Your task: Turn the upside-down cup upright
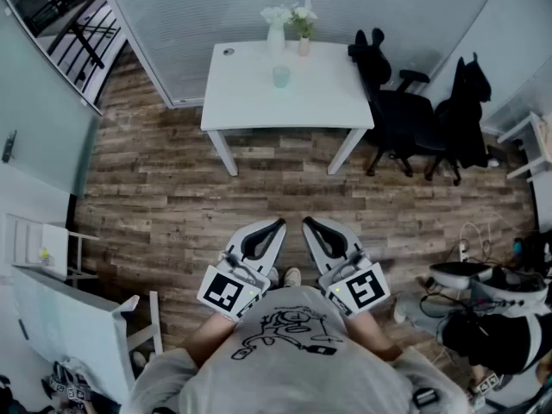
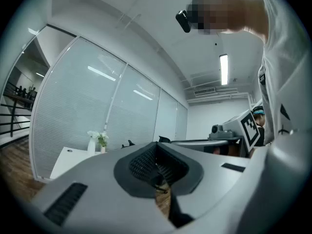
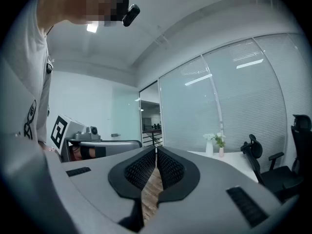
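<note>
A pale green cup (image 1: pixel 281 77) stands far off on the white table (image 1: pixel 250 102); it is too small to tell which way up it is. Behind it are a white vase of flowers (image 1: pixel 275 34) and a small pink vase (image 1: pixel 304 46). My left gripper (image 1: pixel 275 225) and right gripper (image 1: pixel 309 223) are held side by side close to my body, level, over the wooden floor and well short of the table. Both are shut with nothing between the pads. In the left gripper view the left gripper (image 2: pixel 157 146) has its jaws closed, and in the right gripper view so does the right gripper (image 3: pixel 156 153).
Two black office chairs (image 1: pixel 401 115) stand right of the table, one draped with a dark jacket (image 1: pixel 466 110). A frosted glass wall runs behind. A white cabinet (image 1: pixel 69 317) is at lower left; cables and gear (image 1: pixel 483 283) lie at lower right.
</note>
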The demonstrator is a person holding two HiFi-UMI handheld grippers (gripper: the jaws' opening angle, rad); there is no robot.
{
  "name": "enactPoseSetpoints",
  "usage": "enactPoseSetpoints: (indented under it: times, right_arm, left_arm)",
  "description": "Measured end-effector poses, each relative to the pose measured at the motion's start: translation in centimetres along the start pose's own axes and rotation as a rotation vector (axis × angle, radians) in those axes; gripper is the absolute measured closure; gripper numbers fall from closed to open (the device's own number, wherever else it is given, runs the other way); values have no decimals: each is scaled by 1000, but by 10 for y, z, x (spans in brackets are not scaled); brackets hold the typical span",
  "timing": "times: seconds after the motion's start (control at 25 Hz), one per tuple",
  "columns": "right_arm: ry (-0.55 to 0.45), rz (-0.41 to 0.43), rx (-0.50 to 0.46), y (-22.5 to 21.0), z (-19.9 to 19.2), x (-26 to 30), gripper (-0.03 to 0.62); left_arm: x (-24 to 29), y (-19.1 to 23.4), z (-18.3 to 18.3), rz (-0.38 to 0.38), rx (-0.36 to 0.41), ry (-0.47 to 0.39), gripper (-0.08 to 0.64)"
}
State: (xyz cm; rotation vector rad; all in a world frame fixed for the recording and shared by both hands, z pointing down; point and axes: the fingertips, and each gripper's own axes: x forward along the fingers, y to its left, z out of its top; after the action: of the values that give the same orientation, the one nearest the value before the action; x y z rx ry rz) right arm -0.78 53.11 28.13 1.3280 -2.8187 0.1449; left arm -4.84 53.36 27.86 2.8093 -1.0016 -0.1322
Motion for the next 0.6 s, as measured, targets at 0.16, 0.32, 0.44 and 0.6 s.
enactPoseSetpoints:
  times: [0.16, 0.32, 0.44, 0.6]
  right_arm:
    - [3, 6, 0, 8, -3, 3, 552]
    - [7, 5, 13, 12, -5, 4, 552]
    - [2, 0, 15, 15, -5, 6, 552]
    - [-4, 0, 33, 17, -4, 6, 551]
  left_arm:
    - [-7, 2, 0, -4, 2, -7, 557]
    - [-11, 4, 0, -9, -3, -8, 557]
    - [-14, 4, 0, -13, -6, -12, 557]
    - [-16, 3, 1, -18, -3, -17, 557]
